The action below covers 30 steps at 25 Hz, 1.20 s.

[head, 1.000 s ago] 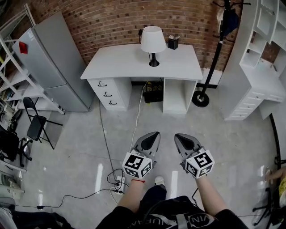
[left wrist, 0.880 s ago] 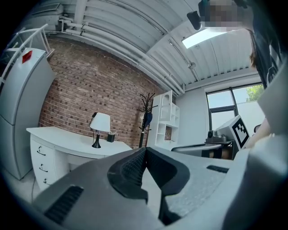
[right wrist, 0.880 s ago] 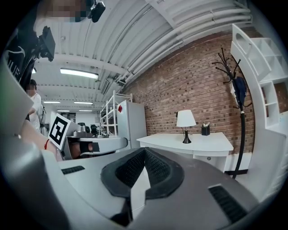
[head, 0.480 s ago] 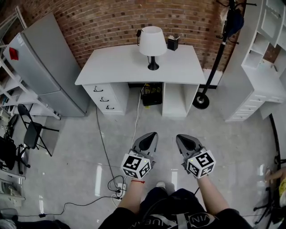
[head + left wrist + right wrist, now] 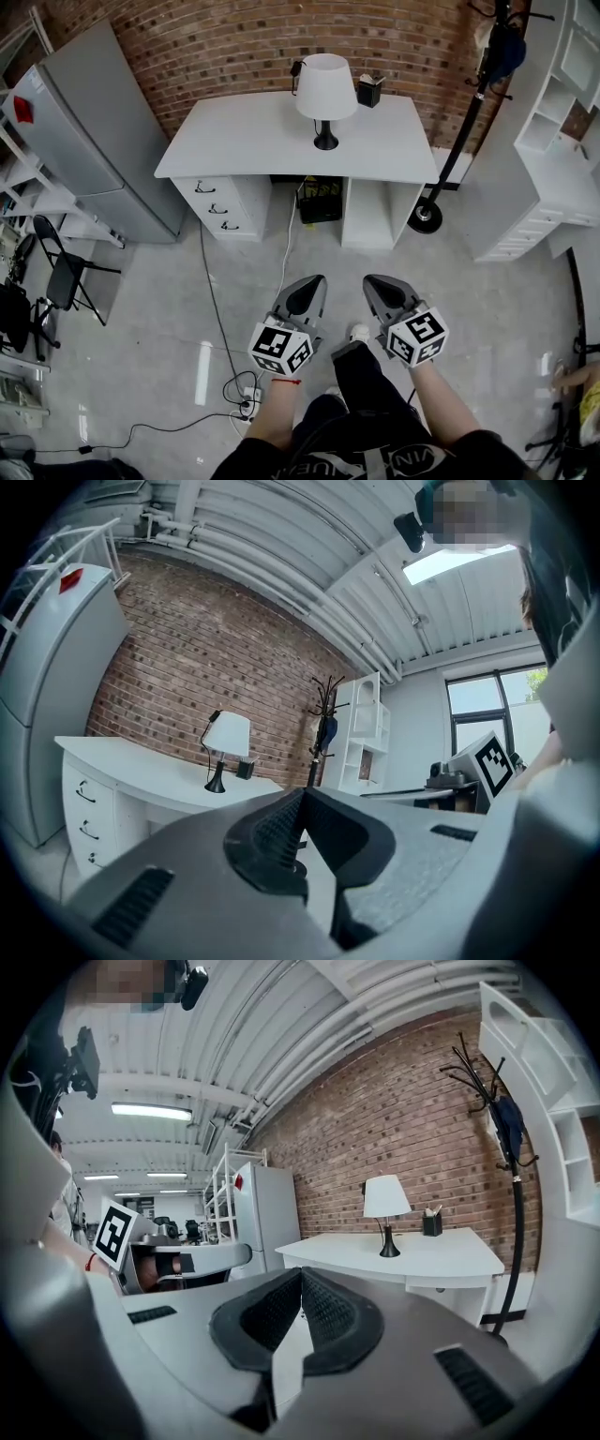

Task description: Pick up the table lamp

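The table lamp [image 5: 324, 92], white shade on a thin black stem and round black base, stands upright at the back middle of the white desk [image 5: 253, 131]. It also shows small in the left gripper view as the lamp [image 5: 223, 746] and in the right gripper view as the lamp [image 5: 385, 1206]. My left gripper [image 5: 310, 284] and right gripper [image 5: 378, 284] hang side by side over the floor, well short of the desk. Both point toward the desk, jaws shut, nothing between them.
A black pen holder [image 5: 368, 91] sits behind the lamp by the brick wall. A grey fridge [image 5: 70, 141] stands left, a folding chair [image 5: 58, 272] nearer. A coat stand [image 5: 469, 112] and white shelving [image 5: 544, 178] are right. Cables and a power strip [image 5: 246, 398] lie on the floor.
The desk and lamp have drawn slightly closer and shifted in the head view as the person steps forward. Both grippers stay shut and level, moving along with the body.
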Each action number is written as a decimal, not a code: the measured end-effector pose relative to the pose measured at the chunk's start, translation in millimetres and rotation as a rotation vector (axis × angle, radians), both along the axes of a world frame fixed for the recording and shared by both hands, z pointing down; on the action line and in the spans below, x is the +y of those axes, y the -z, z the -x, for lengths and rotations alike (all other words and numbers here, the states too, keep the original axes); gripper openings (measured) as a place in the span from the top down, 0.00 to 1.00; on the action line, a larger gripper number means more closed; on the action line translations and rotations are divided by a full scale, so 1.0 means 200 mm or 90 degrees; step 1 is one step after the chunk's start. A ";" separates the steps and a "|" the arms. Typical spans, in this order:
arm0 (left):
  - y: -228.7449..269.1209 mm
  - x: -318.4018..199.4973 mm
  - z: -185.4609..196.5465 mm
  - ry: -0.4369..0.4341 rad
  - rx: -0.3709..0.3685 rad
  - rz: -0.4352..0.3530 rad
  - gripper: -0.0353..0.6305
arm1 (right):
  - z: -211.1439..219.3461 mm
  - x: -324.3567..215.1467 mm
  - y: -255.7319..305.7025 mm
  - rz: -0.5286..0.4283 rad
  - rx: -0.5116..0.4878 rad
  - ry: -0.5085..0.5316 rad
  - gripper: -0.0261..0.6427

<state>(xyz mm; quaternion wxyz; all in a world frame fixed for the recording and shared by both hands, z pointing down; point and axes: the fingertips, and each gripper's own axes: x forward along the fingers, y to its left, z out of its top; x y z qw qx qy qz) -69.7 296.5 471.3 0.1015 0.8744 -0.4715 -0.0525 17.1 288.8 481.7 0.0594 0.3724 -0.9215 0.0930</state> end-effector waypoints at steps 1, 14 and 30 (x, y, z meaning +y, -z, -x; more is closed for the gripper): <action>0.00 -0.03 0.00 0.003 -0.003 0.000 0.94 | 0.01 -0.04 0.00 -0.002 -0.001 0.004 0.96; 0.05 -0.72 -0.05 0.003 -0.018 -0.005 0.94 | 0.10 -0.70 0.02 -0.021 0.011 0.064 0.96; -0.05 -1.43 -0.22 0.009 -0.022 0.024 0.94 | -0.04 -1.42 -0.09 0.003 0.019 0.079 0.96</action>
